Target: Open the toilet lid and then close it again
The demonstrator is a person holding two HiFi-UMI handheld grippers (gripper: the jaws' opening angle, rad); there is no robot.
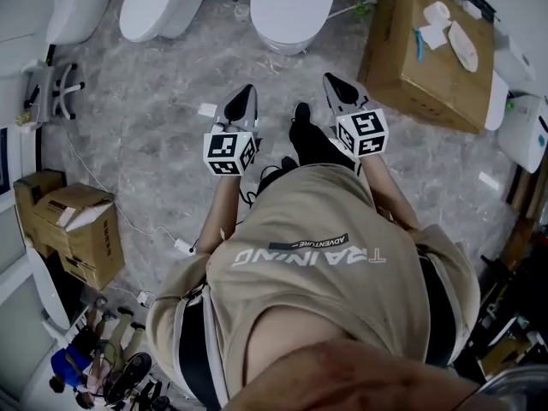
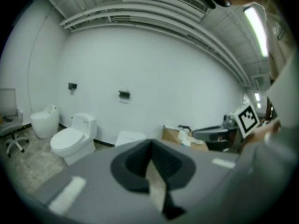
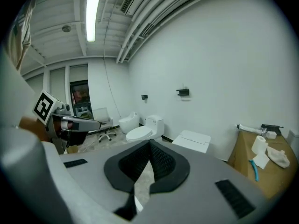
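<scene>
Toilet lid point(image 1: 295, 7) down, front toward left gripper point(image 1: 247, 92) and right gripper point(image 1: 332, 80), their fingers together.

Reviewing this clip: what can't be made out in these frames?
Head view: the middle toilet is cut by the top edge; no tank visible.
Left gripper view: the left claw covers most of that toilet.
Head view: print on the left cardboard box is too small to read.
</scene>
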